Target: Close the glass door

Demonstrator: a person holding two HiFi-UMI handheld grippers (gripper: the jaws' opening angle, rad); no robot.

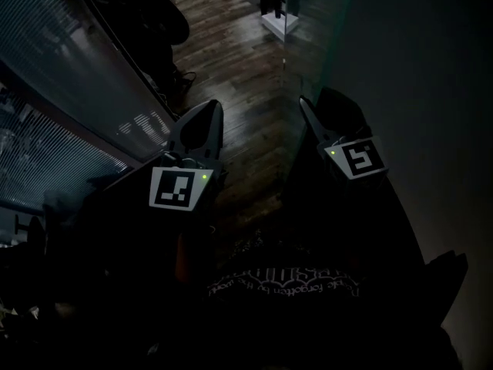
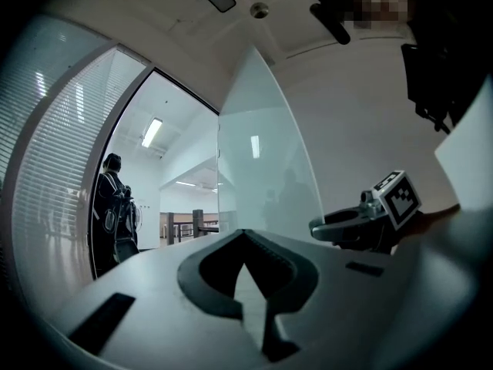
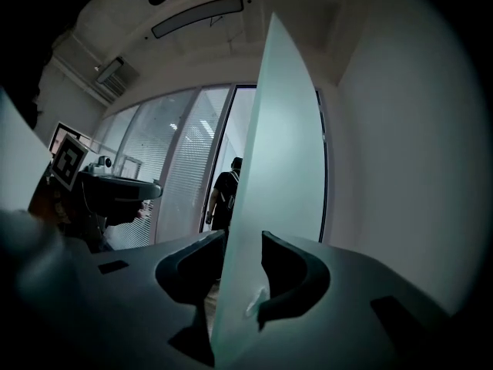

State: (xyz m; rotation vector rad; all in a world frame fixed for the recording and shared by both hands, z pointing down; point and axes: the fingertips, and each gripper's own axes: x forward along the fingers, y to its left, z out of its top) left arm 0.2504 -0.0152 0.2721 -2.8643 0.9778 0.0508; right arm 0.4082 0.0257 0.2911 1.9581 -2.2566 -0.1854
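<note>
I am straddling the edge of the glass door (image 3: 281, 153) with my right gripper (image 3: 243, 239), its jaws standing apart on either side. The door is running up the frame's middle. My left gripper (image 2: 245, 236) is hovering beside it, jaws together, empty.

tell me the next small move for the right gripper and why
Probably close the right gripper on the door edge. The edge stands between its open jaws, with a gap on the left side, so nothing grips it yet. The doorway beside it is not closed off, so the door likely needs a firm hold to swing across.
</note>
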